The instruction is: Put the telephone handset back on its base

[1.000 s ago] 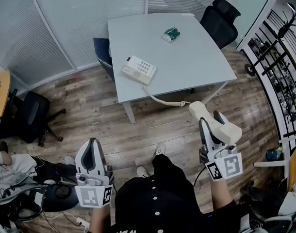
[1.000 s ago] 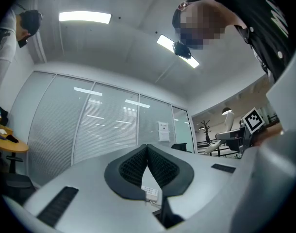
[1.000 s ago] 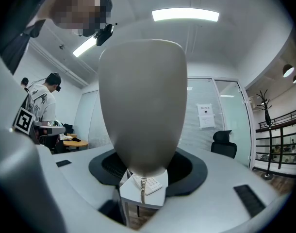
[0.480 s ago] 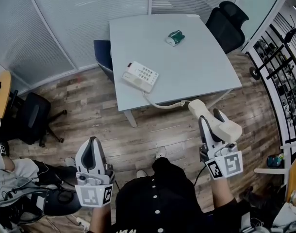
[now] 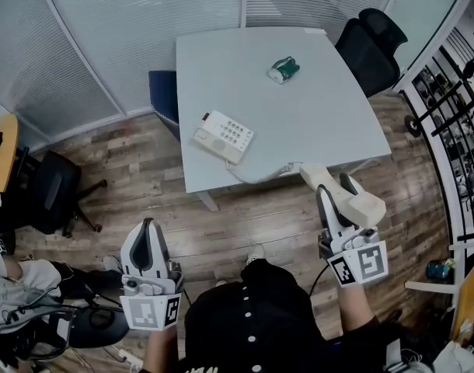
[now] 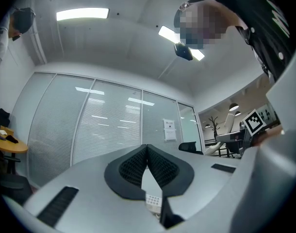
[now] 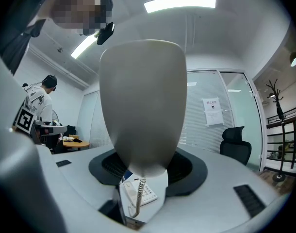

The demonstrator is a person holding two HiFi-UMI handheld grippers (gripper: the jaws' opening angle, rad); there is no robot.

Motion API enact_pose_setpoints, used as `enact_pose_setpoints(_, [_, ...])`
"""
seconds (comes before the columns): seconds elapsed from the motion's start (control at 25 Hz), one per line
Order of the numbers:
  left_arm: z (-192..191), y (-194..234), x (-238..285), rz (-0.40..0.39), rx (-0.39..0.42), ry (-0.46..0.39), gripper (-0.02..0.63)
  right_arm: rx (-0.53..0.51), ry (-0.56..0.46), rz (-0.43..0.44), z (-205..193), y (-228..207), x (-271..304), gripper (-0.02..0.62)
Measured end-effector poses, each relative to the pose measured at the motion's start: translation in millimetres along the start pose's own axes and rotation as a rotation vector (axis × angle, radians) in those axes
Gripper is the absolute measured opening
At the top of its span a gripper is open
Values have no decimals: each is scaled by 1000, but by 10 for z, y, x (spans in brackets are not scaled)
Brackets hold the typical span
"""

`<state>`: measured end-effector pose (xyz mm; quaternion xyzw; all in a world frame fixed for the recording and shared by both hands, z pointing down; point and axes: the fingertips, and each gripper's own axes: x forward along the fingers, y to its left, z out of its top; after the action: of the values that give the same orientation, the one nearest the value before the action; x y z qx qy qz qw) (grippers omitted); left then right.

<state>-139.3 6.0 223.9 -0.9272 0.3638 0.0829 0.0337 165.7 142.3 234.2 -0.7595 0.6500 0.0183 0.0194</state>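
While right tongs (image 5: 335, 188) clamp the handset (image 5: 361, 206), left tongs (image 5: 148, 228) sit closed, empty.

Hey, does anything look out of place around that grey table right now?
Yes: the handset is off its base, clamped in the right gripper over the floor, short of the table. Its cord trails off the table's near edge, and the base sits at an angle to the table's edges.
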Motion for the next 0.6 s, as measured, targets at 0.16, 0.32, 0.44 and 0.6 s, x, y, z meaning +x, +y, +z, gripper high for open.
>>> enact_pose_setpoints(0.16, [1, -55, 189, 17, 4, 3, 15, 7, 1, 16, 7, -178, 167, 227])
enact_pose_setpoints(0.32, [-16, -131, 338, 44, 9, 11, 15, 16, 4, 36, -13, -371, 293, 229])
enact_pose_setpoints(0.44, [-54, -190, 451, 68, 9, 22, 14, 31, 12, 54, -66, -507, 387, 229])
enact_pose_setpoints(0.6, [-118, -296, 532, 107, 7, 35, 15, 47, 27, 87, -169, -640, 451, 227])
